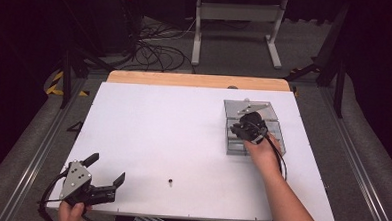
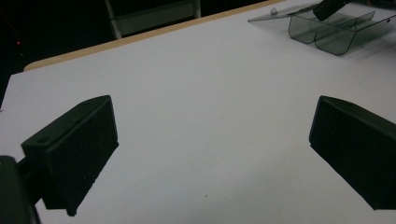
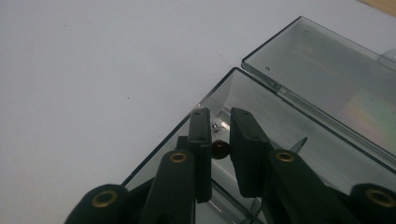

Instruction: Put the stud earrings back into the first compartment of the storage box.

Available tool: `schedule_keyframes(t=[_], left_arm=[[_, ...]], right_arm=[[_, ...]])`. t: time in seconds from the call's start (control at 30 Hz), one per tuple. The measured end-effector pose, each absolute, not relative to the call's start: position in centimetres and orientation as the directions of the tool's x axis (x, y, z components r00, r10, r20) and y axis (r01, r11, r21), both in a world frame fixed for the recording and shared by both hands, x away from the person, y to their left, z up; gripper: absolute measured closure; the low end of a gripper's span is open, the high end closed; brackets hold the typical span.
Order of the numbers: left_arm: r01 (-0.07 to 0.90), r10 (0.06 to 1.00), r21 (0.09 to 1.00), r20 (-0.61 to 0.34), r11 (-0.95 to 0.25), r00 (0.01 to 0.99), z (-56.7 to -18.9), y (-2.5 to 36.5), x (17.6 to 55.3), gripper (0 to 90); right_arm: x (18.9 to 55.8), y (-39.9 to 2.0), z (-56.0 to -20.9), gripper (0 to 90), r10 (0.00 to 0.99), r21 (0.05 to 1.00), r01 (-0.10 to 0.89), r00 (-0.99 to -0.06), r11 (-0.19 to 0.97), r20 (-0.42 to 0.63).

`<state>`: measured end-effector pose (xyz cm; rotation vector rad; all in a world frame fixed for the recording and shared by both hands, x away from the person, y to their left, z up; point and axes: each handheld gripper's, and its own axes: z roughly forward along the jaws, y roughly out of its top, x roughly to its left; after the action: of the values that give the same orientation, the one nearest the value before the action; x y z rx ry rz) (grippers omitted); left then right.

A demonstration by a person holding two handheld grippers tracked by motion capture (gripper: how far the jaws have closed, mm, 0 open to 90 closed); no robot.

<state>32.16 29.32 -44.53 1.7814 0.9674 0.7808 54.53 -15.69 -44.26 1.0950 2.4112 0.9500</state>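
right gripper (image 1: pixel 246 128): in the high view its fingers are staying hidden under its own body and the hand, so their tips are not showing there.
dark bead (image 3: pixel 220 149): sitting between the fingers (image 3: pixel 201 140) in the right gripper view, partly covered by them; too small to tell what it is.
clear box (image 3: pixel 261 98): running off the right and bottom edges of the right gripper view.
black speck (image 1: pixel 170 182): lying on the tabletop (image 1: pixel 158 134), too small to identify.
left gripper (image 2: pixel 210 154): both fingers are being cut off by the bottom corners of its own view.
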Motion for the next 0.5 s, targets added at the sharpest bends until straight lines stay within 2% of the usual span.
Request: schedule_keyframes(t=[0.13, 0.23, 0.27, 0.3, 0.47, 0.5], left_arm=[[0.278, 0.868, 0.927, 0.089, -0.252, 0.488, -44.6, 29.3, 32.2, 1.7], [0.279, 0.868, 0.927, 0.089, -0.252, 0.488, -44.6, 29.2, 32.2, 1.7], [0.278, 0.868, 0.927, 0.090, -0.252, 0.488, -44.6, 29.2, 32.2, 1.7], [0.279, 0.868, 0.927, 0.089, -0.252, 0.488, -44.6, 29.2, 32.2, 1.7], [0.282, 0.868, 0.926, 0.086, -0.251, 0.489, -44.6, 29.2, 32.2, 1.7], [0.281, 0.868, 0.926, 0.088, -0.252, 0.488, -44.6, 29.2, 32.2, 1.7]], right_arm=[[54.7, -15.8, -44.4, 78.6, 0.762, 0.683, 0.546, -0.647, 0.486, -0.026], [54.6, -15.8, -44.4, 73.9, 0.765, 0.682, 0.549, -0.643, 0.483, -0.025], [54.6, -15.8, -44.3, 69.1, 0.764, 0.689, 0.542, -0.644, 0.480, -0.026], [54.6, -15.8, -44.3, 69.1, 0.764, 0.689, 0.542, -0.644, 0.480, -0.026], [53.5, -15.3, -43.1, 47.0, 0.740, 0.729, 0.505, -0.673, 0.463, -0.005], [53.5, -15.3, -43.1, 47.0, 0.740, 0.729, 0.505, -0.673, 0.463, -0.005]])
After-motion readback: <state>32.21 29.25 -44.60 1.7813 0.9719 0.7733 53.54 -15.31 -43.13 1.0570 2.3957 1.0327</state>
